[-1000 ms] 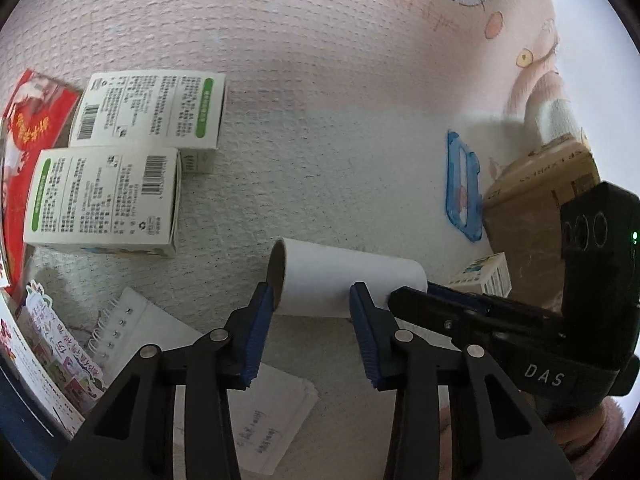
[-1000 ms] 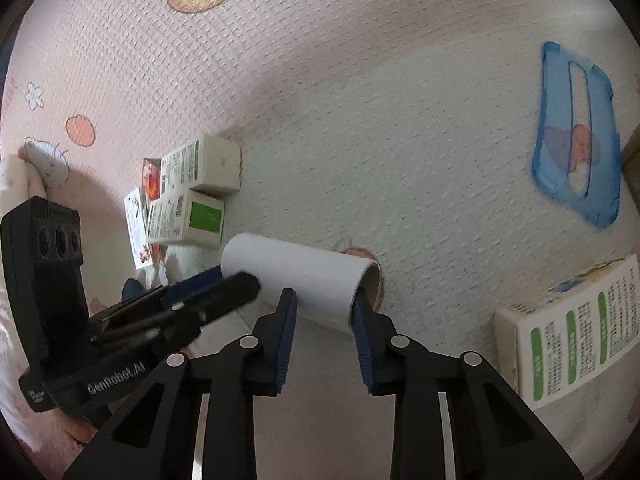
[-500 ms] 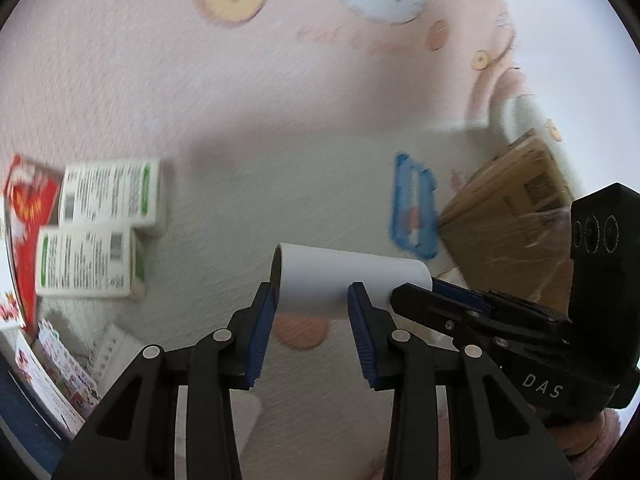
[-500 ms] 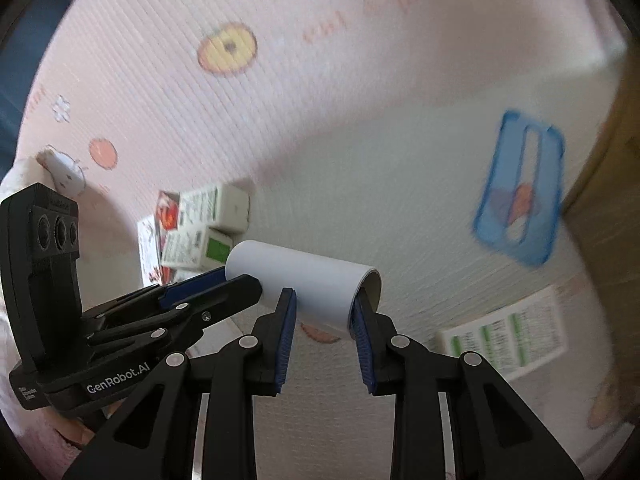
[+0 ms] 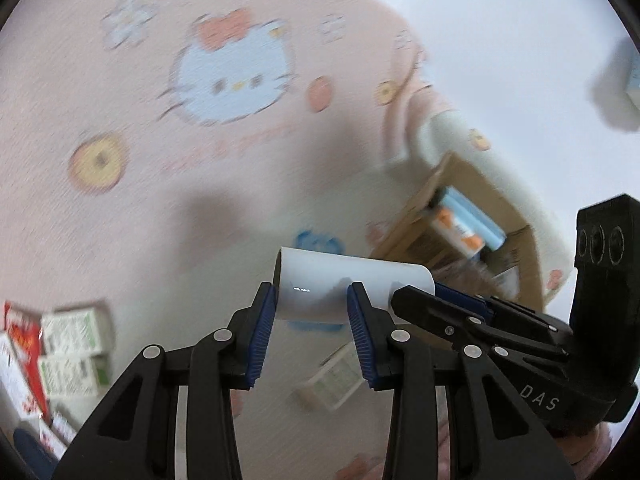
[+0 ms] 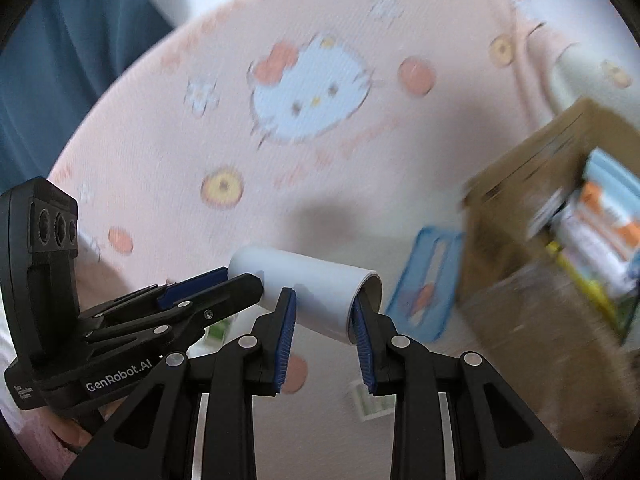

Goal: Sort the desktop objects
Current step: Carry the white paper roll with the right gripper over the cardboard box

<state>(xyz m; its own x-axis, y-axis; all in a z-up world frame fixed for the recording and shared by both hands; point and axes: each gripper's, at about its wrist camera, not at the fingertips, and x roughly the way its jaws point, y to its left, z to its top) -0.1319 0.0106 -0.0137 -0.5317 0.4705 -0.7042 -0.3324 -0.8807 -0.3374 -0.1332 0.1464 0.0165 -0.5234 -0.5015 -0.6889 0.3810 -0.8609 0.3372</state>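
A white paper roll (image 5: 352, 284) with a cardboard core is held in the air between both grippers, lying sideways. My left gripper (image 5: 310, 312) is shut on its left end. My right gripper (image 6: 322, 316) is shut on its right end, where the core opening (image 6: 370, 292) shows. The roll (image 6: 308, 284) hangs well above the tabletop. An open cardboard box (image 6: 560, 208) holding colourful packages stands to the right; it also shows in the left wrist view (image 5: 472, 232). The frames are motion-blurred.
A pink cartoon-cat tablecloth (image 5: 228, 76) covers the table. A blue flat plastic frame (image 6: 428, 280) lies beside the box. Green-and-white cartons (image 5: 76, 344) and a red packet (image 5: 20, 332) lie at the left. Another small carton (image 5: 336, 380) lies below the roll.
Both grippers have lifted the roll from the table and carried it up and toward the cardboard box. The table objects now look smaller and farther below.
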